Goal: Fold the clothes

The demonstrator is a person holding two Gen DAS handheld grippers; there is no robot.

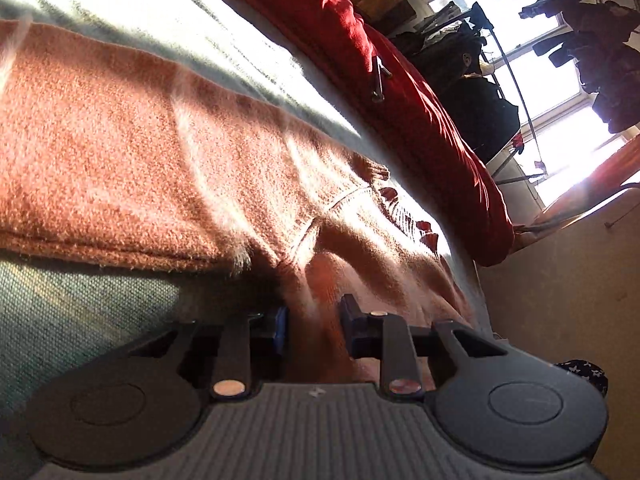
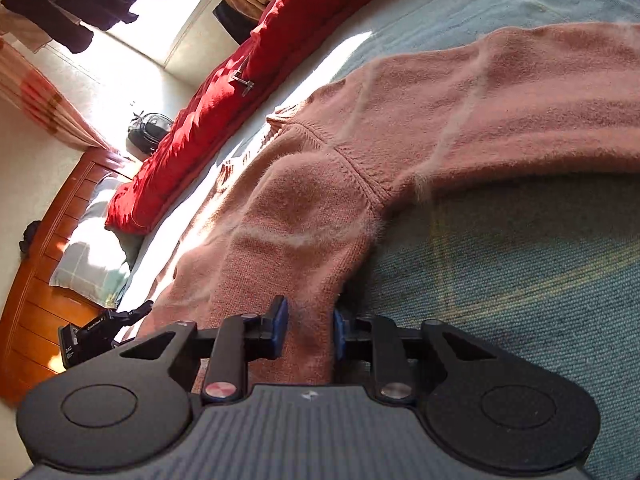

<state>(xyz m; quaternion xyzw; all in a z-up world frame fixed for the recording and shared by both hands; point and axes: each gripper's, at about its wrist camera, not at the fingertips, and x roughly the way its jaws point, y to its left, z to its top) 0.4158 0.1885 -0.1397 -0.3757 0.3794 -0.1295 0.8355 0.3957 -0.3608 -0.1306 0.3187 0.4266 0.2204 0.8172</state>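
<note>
Sleeves sit between both sets of pads: left gripper [image 1: 312, 330] and right gripper [image 2: 310, 330] each clenched on the pink sweater [image 2: 460, 112], spread on the green bedspread [image 2: 500, 280]. Lift evenly, keep cuffs level; red duvet [image 2: 224, 92] lies far.

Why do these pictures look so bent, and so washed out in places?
Both views: fisheye lenses curve the bed's edge. Left wrist view: the window and sunlit bedspread are blown out white. Right wrist view: sun glares off the floor by the window; the sweater stays evenly lit.
</note>
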